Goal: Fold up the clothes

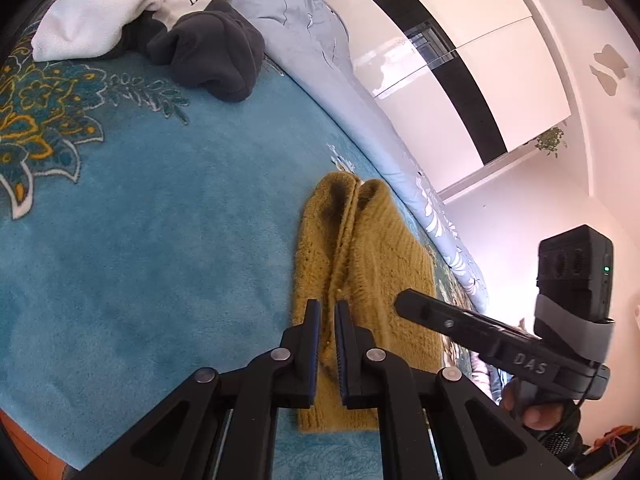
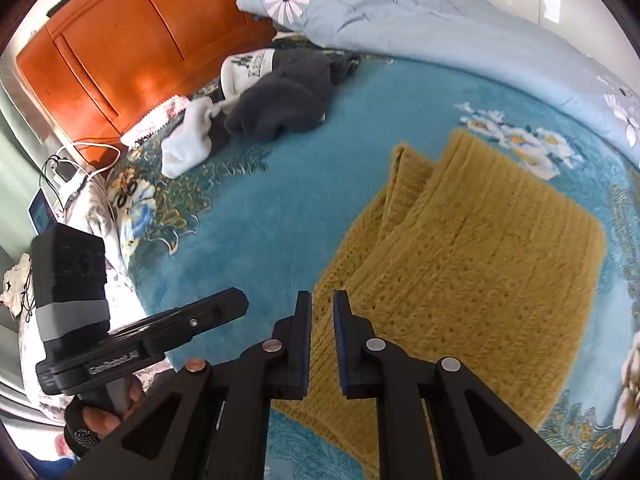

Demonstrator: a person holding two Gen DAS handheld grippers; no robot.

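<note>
A mustard knit sweater (image 1: 372, 264) (image 2: 480, 264) lies folded into a rough rectangle on the teal flowered blanket (image 1: 160, 240) (image 2: 260, 216). In the left wrist view my left gripper (image 1: 328, 308) hovers over the sweater's near end, jaws shut to a narrow slit with nothing pinched. My right gripper (image 1: 404, 300) comes in from the right, side-on, above the sweater's right edge. In the right wrist view my right gripper (image 2: 322, 300) hangs over the sweater's left edge, shut and holding nothing. The left gripper (image 2: 238, 300) sits to its left over bare blanket.
A heap of dark grey and white clothes (image 1: 192, 40) (image 2: 276, 100) lies farther back on the bed. A light blue daisy-print duvet (image 1: 312, 40) (image 2: 440, 24) is bunched along the far side. An orange wooden headboard (image 2: 120, 40) and cables (image 2: 64, 168) stand at the left.
</note>
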